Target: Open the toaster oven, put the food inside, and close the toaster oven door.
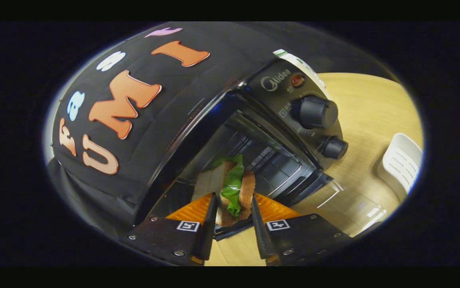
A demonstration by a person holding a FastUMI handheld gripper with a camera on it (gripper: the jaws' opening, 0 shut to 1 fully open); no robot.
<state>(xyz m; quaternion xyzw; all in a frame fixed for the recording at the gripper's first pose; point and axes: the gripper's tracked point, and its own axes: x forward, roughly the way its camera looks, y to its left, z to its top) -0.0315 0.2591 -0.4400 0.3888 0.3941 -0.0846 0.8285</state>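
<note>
The gripper is pinching a sandwich of brown bread slices and green lettuce, both fingers pressing its sides. The sandwich is hanging at the mouth of the black toaster oven with two round knobs, above its lowered glass door. Beyond, a white slatted plastic tray is sitting near the light wooden table's edge.

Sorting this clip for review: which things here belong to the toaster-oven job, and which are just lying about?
Job:
- sandwich, clamped between the gripper fingers
- toaster oven, its door down and open

Lying about:
- white slotted tray on the wooden table, beyond the oven
</note>
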